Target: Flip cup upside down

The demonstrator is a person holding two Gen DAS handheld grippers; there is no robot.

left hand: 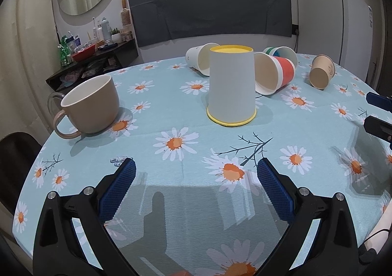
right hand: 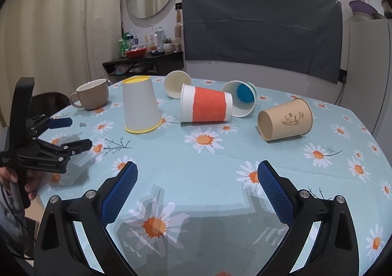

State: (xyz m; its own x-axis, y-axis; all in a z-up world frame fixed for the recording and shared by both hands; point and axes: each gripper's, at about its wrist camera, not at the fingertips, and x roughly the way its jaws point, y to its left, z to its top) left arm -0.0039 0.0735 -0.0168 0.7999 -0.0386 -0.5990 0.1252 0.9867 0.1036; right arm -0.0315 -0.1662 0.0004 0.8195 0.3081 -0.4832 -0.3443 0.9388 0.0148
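Blue-padded left tongs (left hand: 196,173) gape wide and empty over the near desk (left hand: 171,202); straight ahead, well apart, the yellow-rimmed cup (left hand: 231,87) already stands mouth down. A beige mug (left hand: 90,104) sits upright at far left, likely the next to turn: grip its wall, lift clear, roll it over and lower the rim flat. From the right wrist, the right tongs (right hand: 197,174) are equally spread, holding nothing. An orange-banded cup (right hand: 207,104), a blue-bottomed cup (right hand: 241,98) and a brown cup (right hand: 285,119) lie toppled beyond, crowding the far side.
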